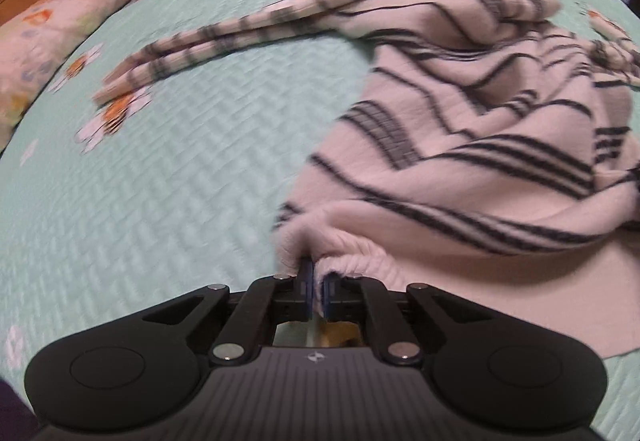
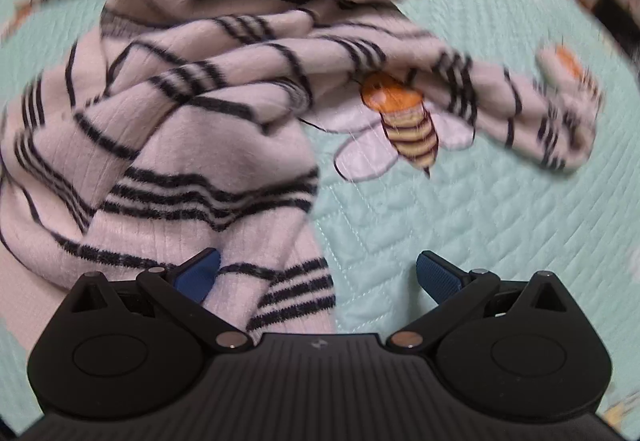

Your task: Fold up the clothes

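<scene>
Counting one striped sweater (image 1: pixel 460 145), two grippers.

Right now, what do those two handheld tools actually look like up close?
Both look alike. The left tool and the right tool each have a matte black body with a ribbed centre panel bearing a small pale emblem, a rounded lobe with a circular outline on each side, and black link arms joined by silver pins. Their fingertips carry blue textured pads. No cables or sleeves show.
</scene>
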{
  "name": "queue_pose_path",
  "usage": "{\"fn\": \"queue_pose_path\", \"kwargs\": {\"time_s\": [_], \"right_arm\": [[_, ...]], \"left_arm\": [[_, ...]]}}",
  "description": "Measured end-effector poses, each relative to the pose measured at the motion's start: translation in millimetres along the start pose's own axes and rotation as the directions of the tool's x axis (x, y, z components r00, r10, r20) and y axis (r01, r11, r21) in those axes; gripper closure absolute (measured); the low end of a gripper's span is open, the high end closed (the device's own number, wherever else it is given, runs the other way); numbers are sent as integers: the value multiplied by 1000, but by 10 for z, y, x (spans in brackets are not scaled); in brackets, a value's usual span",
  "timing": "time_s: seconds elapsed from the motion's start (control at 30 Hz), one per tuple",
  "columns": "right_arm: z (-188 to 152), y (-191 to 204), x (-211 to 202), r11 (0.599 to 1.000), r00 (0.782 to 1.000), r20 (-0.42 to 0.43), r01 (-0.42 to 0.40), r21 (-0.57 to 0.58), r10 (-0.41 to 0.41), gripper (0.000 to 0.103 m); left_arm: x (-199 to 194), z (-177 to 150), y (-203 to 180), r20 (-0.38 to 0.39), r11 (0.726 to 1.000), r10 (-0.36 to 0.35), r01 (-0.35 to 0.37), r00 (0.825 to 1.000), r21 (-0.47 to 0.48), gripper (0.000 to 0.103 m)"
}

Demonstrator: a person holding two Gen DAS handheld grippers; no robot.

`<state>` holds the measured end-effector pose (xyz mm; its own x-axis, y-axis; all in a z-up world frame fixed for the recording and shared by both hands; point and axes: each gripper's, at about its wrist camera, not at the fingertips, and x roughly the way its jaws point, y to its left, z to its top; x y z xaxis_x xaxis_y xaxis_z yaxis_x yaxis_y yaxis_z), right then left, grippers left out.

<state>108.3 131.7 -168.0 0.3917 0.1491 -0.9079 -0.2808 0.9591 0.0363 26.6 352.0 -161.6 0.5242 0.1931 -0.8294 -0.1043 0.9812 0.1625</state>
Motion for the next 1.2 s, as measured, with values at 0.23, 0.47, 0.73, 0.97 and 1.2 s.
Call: {"fn": "queue_pose_path", "kwargs": {"time_s": [0.23, 0.47, 0.73, 0.97, 1.2], "right_arm": [[-532, -923, -361, 845, 951, 218, -295, 445, 217, 0], [-1073, -520, -595, 953, 952, 234, -241, 182, 197, 0], [-969, -122, -445, 968, 929, 301, -243, 60, 215, 31], [-915, -273, -587, 865, 863, 344, -454, 212, 369, 88], [-1240, -981, -1014, 760, 837, 433, -512, 401, 336, 99]], "left_arm": [[-101, -143, 427, -51, 989, 5, -13, 999, -145, 96], [-320, -278, 527, -24, 980, -69, 64, 997, -189, 88], [-548, -328, 735, 45, 931, -238, 241, 970, -274, 88], [-821, -347, 973, 140, 847, -348, 375, 927, -377, 87], [-998, -356, 898, 124, 915, -239, 266, 963, -303, 72]]}}
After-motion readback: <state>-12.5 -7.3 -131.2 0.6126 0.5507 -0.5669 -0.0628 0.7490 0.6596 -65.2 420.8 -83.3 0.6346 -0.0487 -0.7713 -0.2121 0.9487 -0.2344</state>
